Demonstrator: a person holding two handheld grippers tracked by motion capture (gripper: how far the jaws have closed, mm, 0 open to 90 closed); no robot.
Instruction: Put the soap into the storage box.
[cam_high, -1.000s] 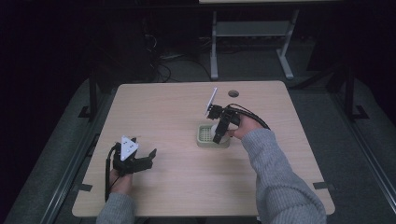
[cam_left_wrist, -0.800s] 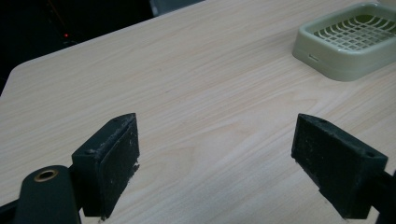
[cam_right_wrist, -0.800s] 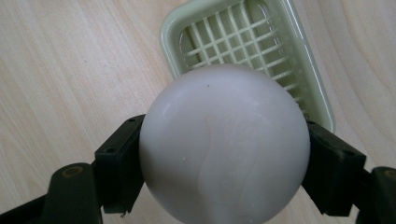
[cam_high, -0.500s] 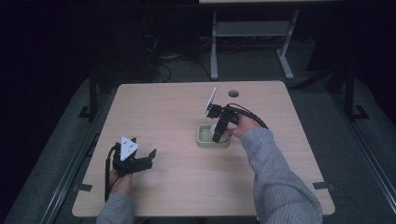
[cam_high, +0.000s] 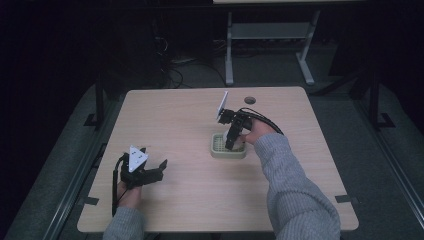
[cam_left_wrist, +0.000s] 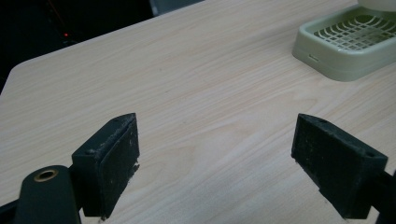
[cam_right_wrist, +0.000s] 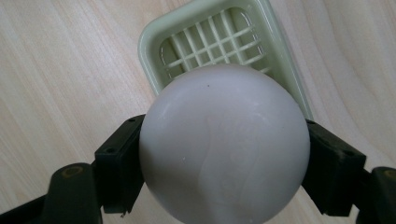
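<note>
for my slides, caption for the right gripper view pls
Right gripper clamps a white ball above a pale green slotted dish.

One bench (cam_high: 190, 125) carries everything. On it stands one pale green tray with a grid floor (cam_high: 218, 150), toward the far right part of the bench. There is one white ball (cam_right_wrist: 224, 144). Two hand-held grippers are present: the left hand-held gripper (cam_high: 161, 168) near the near left corner, and the right hand-held gripper (cam_high: 230, 145) over the tray. Each has two black jaws, four in all. One round hole (cam_high: 250, 100) sits by the bench's far edge.
</note>
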